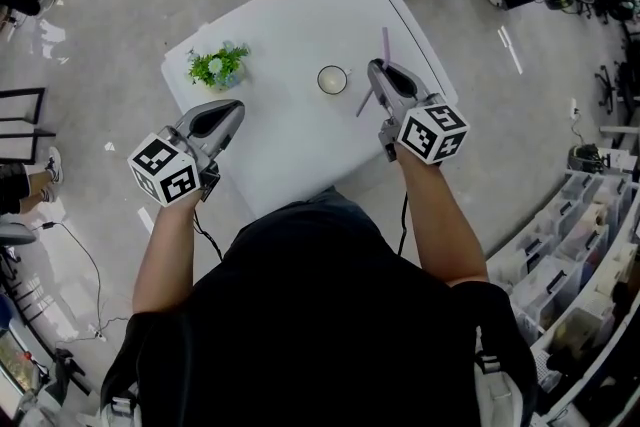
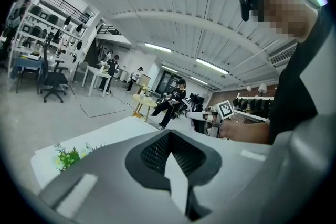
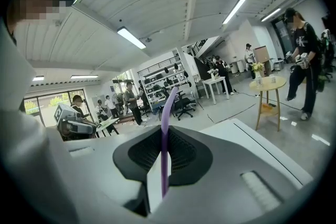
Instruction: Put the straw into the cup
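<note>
Partway: right gripper (image 1: 380,70) pinches straw (image 1: 386,43) just right of cup (image 1: 332,79), insertion left; left gripper (image 1: 232,108) pressed together, empty.

Black T-shirt (image 1: 320,315); grey left gripper (image 1: 235,105) and right gripper (image 1: 374,65), black-and-white cubes (image 1: 165,170).

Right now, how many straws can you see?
1. The purple straw is clamped in the right gripper, just right of the cup on the white table. No other shows on the table.
</note>
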The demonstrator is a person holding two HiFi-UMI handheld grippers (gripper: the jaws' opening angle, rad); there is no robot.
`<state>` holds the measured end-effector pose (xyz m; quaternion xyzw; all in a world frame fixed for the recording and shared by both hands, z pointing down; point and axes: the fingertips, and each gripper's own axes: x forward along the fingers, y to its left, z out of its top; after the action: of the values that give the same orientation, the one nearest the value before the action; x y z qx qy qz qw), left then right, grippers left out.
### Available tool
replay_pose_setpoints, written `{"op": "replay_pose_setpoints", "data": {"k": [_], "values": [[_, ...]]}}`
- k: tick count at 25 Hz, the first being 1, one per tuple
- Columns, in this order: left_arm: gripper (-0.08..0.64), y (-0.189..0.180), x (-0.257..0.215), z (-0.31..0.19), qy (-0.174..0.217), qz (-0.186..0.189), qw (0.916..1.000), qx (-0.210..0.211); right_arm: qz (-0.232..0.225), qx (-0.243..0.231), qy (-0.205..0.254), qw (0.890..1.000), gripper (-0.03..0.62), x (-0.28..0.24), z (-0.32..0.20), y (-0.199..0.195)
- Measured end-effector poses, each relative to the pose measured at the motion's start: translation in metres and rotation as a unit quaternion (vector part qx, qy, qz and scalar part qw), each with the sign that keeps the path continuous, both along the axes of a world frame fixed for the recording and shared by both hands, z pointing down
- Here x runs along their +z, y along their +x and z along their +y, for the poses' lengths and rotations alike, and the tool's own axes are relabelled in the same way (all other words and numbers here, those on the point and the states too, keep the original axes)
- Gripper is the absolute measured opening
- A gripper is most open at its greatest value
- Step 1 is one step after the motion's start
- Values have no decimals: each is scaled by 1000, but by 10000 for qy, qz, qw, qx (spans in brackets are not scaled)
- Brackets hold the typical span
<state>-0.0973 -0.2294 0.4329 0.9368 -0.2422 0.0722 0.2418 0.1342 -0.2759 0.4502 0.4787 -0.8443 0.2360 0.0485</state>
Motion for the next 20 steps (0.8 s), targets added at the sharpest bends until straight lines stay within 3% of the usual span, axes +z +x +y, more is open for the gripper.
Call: {"op": "replay_pose_setpoints", "data": {"k": [20], "values": [[0,8,33,-14,-424,-151,9986,-282,-191,-266,-290,9990,54,45,-52,-7]]}}
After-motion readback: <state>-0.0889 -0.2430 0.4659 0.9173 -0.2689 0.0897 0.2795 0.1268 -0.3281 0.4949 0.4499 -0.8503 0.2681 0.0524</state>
